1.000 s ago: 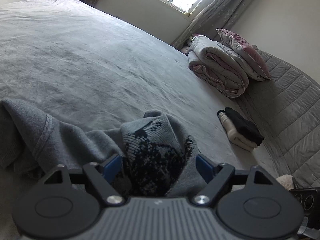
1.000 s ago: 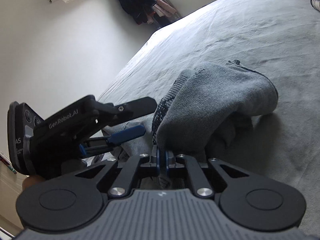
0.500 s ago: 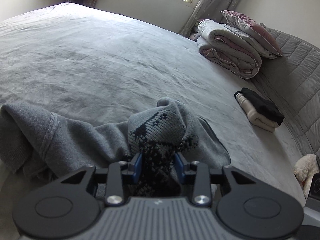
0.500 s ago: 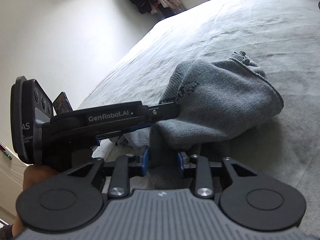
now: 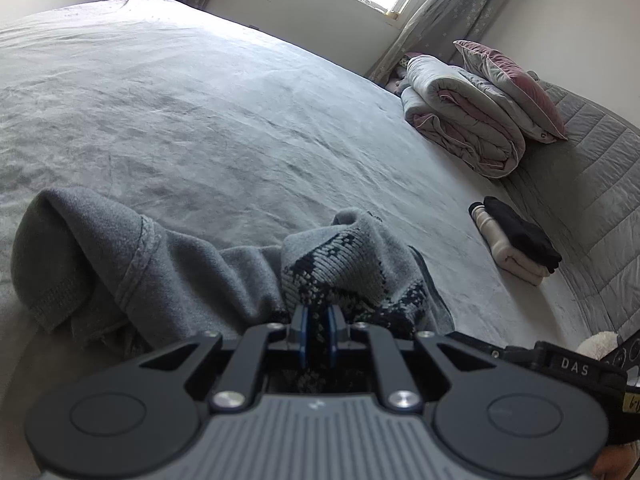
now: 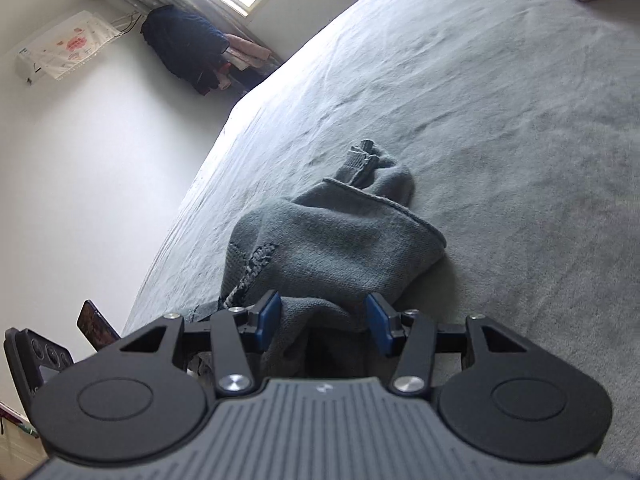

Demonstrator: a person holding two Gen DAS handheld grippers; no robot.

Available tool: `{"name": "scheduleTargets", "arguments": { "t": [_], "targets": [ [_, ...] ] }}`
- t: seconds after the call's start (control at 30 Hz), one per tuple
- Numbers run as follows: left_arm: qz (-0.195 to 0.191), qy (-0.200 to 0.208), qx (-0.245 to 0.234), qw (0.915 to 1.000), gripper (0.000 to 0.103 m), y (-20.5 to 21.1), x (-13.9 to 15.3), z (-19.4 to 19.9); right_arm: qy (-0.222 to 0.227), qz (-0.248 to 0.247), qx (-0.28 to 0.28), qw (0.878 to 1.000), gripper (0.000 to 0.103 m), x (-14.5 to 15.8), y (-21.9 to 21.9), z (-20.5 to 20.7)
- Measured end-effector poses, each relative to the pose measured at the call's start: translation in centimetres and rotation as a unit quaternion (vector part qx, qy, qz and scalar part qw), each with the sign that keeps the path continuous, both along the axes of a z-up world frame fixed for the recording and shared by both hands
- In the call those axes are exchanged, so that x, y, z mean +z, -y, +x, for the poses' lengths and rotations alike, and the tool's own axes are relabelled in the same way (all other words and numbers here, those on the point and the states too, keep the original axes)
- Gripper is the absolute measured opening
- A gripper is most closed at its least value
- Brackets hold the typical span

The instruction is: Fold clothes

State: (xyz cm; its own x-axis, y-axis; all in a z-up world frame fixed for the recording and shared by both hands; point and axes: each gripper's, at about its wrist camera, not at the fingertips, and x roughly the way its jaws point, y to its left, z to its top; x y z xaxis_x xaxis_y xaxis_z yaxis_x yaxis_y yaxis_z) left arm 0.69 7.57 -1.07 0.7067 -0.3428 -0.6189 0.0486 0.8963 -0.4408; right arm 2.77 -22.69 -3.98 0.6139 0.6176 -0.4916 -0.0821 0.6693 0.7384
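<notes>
on the bed (image 5: 240,112), the left tool (image 5: 316,330) is closing on the crumpled grey sweater (image 5: 192,272); the right tool (image 6: 324,320) is opening, cloth loose between. best pull one edge flat before folding.

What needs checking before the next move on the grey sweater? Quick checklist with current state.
1. Left hand-held gripper has the grey sweater: ok. Its jaws are closing, with the dark patterned knit pinched between the blue pads.
2. Right hand-held gripper is free of the sweater: not ok. Jaws are opening, but fabric lies between the pads.
3. Sweater is laid flat for a fold: not ok. It sits bunched in a heap on the bed.
4. Bed space beyond the sweater is clear: ok.
5. Folded clothes stack is out of the way: ok, well apart near the bed's edge.
6. Which part of the sweater the left gripper holds: cannot tell.
</notes>
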Motion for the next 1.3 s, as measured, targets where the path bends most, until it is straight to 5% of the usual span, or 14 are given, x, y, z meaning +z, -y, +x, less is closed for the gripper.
{"name": "scheduleTargets", "arguments": {
  "t": [0.07, 0.13, 0.17, 0.27, 0.4, 0.5, 0.9, 1.1, 1.3],
  "targets": [
    [-0.004, -0.008, 0.000, 1.0000, 0.025, -0.3, -0.1, 0.0, -0.014, 0.021, -0.013, 1.000, 0.052, -0.6, 0.4, 0.2],
    [-0.009, -0.022, 0.007, 0.9997, 0.053, -0.6, -0.4, 0.1, -0.022, 0.046, -0.024, 0.998, 0.052, -1.1, 0.6, 0.3],
    [-0.013, -0.026, 0.010, 0.9995, 0.055, -0.8, -0.5, 0.2, -0.025, 0.056, -0.026, 0.998, 0.052, -1.2, 0.7, 0.3],
    [-0.029, -0.037, 0.014, 0.9988, 0.058, -1.2, -0.7, 0.3, -0.021, 0.065, -0.027, 0.997, 0.048, -1.2, 0.7, 0.1],
    [-0.033, -0.036, 0.018, 0.9986, 0.060, -1.1, -0.7, 0.3, 0.002, 0.057, -0.022, 0.998, 0.016, -0.4, 0.6, -0.4],
    [-0.032, -0.032, 0.019, 0.9988, 0.061, -0.9, -0.5, 0.3, 0.029, 0.058, -0.026, 0.998, 0.010, 0.9, 1.1, -1.0],
    [-0.026, -0.022, 0.021, 0.9992, 0.065, -1.0, -0.3, 0.2, 0.121, 0.065, -0.041, 0.990, 0.001, 6.0, 5.2, -4.3],
    [-0.022, -0.001, 0.006, 0.9997, 0.069, -0.3, 0.0, -0.1, 0.087, 0.041, -0.053, 0.994, 0.013, 4.2, 6.3, -4.6],
    [0.021, 0.065, -0.034, 0.9971, 0.070, 2.2, 1.4, -1.0, 0.050, 0.027, -0.073, 0.996, 0.017, 3.1, 6.8, -3.8]
  ]
}}
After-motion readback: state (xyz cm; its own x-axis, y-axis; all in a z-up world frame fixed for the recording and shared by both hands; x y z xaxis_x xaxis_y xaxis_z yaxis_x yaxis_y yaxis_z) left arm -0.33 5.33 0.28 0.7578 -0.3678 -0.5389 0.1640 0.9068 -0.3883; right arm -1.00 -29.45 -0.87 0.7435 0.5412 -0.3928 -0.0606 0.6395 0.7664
